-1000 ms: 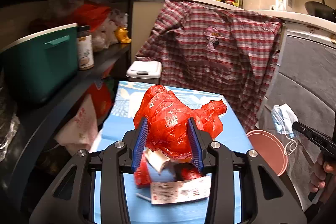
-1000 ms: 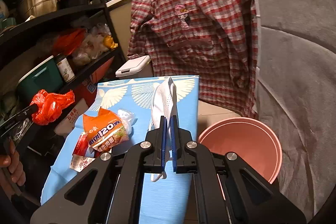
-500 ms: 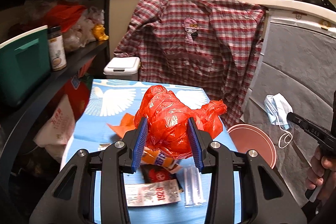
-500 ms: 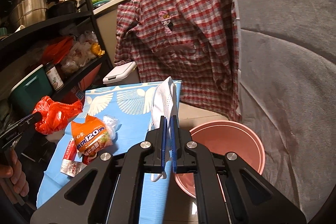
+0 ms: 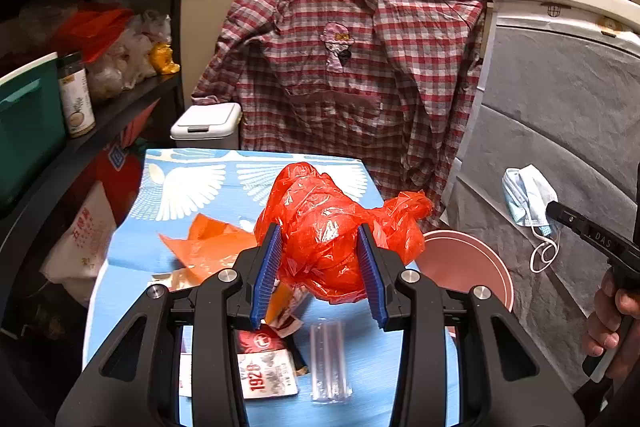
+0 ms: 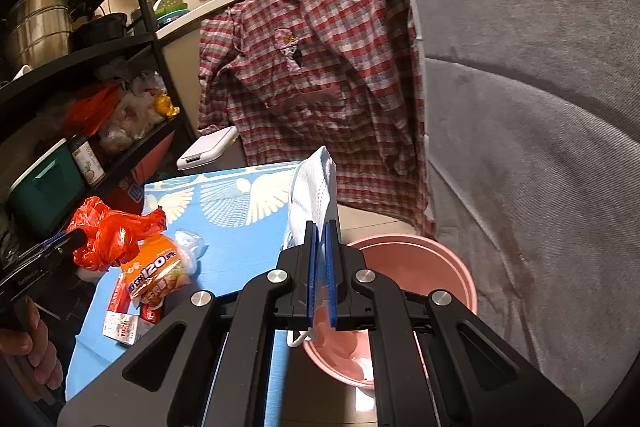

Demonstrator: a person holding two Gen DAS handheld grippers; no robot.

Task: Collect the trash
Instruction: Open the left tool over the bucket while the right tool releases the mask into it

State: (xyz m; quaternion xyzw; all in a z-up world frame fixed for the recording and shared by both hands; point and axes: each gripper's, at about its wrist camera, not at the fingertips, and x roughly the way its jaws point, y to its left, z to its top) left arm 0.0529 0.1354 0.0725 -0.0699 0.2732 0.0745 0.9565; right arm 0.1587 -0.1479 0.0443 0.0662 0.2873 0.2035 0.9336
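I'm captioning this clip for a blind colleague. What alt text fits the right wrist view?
The right gripper pinches a pale blue face mask above a pink basin on the floor. To its left, snack wrappers litter a blue table, and the left gripper holds a crumpled red plastic bag.

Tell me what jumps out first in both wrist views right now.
The red bag dominates: crumpled, clamped in the left gripper above the blue table strewn with wrappers. Next, the mask pinched in the right gripper, just over the pink basin beside the table. Behind both hangs a plaid shirt off the counter.
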